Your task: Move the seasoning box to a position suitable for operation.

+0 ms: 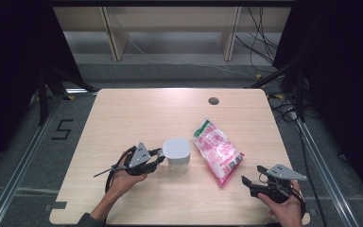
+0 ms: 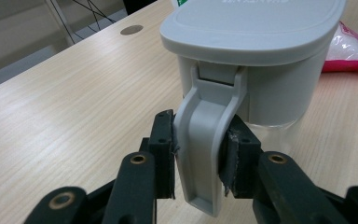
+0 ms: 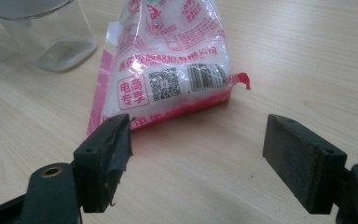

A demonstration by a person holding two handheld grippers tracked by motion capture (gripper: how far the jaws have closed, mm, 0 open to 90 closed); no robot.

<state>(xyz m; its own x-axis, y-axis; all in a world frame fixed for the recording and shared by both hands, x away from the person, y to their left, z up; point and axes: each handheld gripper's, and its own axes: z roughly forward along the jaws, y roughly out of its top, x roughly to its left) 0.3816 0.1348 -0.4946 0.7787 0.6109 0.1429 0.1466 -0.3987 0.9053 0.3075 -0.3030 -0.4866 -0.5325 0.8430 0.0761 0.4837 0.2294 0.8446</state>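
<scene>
One jug [image 1: 177,154] stands upright near the middle of the table [image 1: 123,118], with a clear body and a grey lid. Its single grey handle [image 2: 205,154] points toward the left gripper [image 1: 157,157], whose two jaws are clamped on the handle, one pad on each side, as the left gripper view shows. One pink and white bag [image 1: 216,151] lies flat just to the right of the jug, close to it but apart from it. The right gripper [image 1: 246,181] rests near the table's front right corner, short of the bag's near end; its two jaws stand wide apart with nothing between them, and the bag [image 3: 172,65] lies ahead of them. One round hole [image 1: 213,100] sits in the tabletop near the far edge. In the left gripper view the lid is cut off at the top edge and hides most of the jug's clear body. In the right gripper view the jug [image 3: 46,32] is cut off at the upper left corner. The small print on the bag cannot be read.
</scene>
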